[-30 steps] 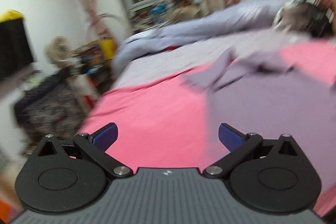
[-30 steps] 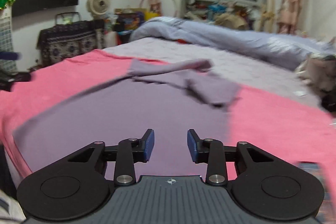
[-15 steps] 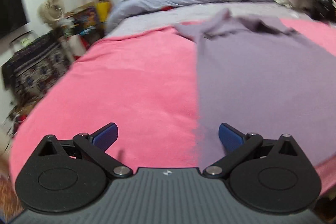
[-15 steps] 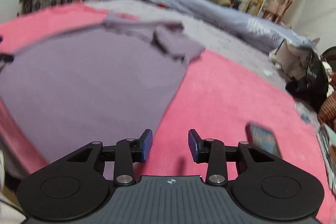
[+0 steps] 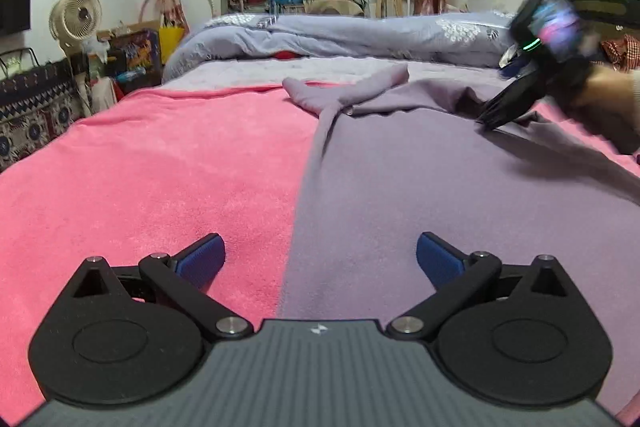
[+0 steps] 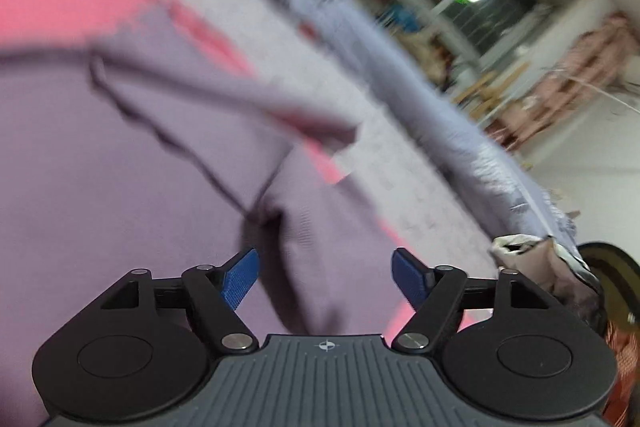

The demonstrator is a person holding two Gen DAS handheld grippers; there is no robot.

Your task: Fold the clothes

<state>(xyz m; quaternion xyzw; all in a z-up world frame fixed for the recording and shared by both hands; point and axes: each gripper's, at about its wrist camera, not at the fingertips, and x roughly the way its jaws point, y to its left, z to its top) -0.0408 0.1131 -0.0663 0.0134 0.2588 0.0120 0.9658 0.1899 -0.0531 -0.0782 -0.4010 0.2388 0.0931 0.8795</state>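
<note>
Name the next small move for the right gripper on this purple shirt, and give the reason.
Probably ease the right gripper down and shut it on the purple shirt fold lying between its open jaws. The shirt lies spread on the pink blanket, its right side still rumpled, and the left gripper sits open at the hem.

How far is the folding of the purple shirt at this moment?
Done: the purple shirt lies spread on the pink blanket, no fold visible. In hand: right tongs, open, reach toward the far sleeve. Left: all folds; left tongs hover open at the near hem.
</note>
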